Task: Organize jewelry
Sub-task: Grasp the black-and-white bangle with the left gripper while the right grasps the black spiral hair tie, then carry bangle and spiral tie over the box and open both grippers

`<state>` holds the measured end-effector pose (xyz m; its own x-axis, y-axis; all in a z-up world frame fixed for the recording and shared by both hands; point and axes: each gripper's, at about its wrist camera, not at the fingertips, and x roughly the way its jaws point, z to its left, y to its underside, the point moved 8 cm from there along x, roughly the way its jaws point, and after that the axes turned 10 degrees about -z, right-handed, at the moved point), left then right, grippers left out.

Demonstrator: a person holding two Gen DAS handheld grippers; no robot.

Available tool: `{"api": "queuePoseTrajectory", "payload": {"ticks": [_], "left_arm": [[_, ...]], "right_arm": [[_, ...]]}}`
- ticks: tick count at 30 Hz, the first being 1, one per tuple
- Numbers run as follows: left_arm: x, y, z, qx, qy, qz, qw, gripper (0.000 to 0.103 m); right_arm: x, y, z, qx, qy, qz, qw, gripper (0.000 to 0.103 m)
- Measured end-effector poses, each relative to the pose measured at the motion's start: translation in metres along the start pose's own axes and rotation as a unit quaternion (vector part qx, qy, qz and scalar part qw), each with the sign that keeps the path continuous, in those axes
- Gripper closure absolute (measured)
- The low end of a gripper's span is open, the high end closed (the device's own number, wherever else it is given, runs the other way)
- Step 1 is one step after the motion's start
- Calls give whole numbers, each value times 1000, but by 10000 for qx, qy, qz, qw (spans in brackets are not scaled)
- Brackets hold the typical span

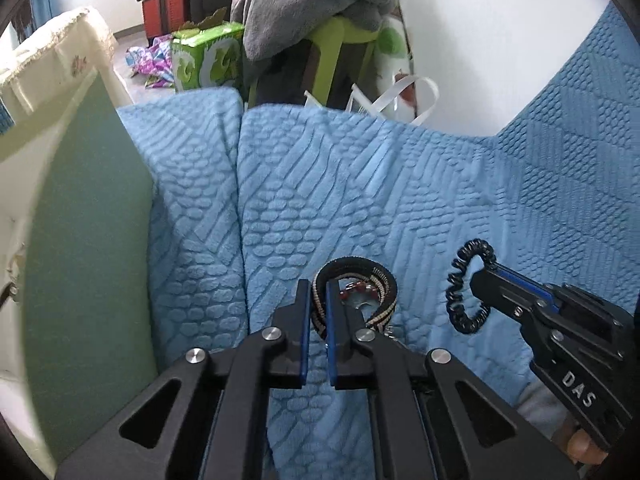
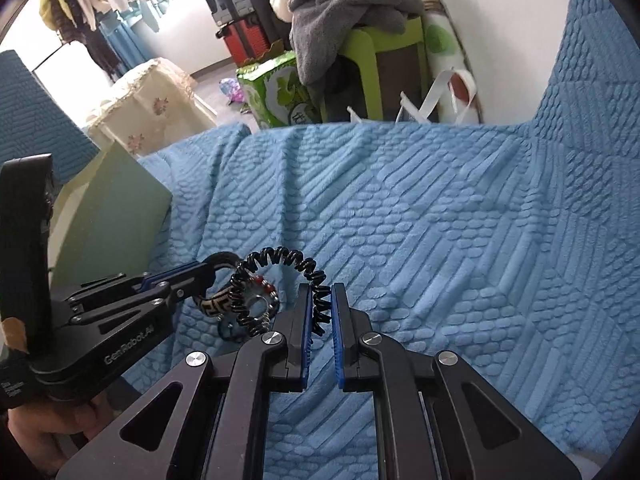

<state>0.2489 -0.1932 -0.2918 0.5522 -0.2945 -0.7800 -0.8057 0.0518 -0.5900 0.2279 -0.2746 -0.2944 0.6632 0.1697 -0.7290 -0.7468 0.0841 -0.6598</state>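
left gripper [image 1: 318, 300]: clenched on a black-and-beige patterned woven bangle [image 1: 380, 280], lifted just above the blue quilted sofa cover [image 1: 400, 200] | right gripper [image 2: 321, 304]: clenched on a black spiral-coil hair tie [image 2: 280, 258], held clear of the cover | red-beaded jewelry piece [image 1: 356, 290]: lies on the cover beneath the bangle
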Motion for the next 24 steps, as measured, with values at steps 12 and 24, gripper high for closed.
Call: {"api": "queuePoseTrajectory", "payload": {"ticks": [12, 24], "left_arm": [[-129, -61, 11, 180, 182, -909, 9955, 97], [-224, -99, 50, 368, -68, -1728, 9842, 96]], "right_arm": [[-69, -54, 41, -132, 118, -592, 9981, 96], [-130, -112, 124, -464, -254, -1227, 9910, 96]]}}
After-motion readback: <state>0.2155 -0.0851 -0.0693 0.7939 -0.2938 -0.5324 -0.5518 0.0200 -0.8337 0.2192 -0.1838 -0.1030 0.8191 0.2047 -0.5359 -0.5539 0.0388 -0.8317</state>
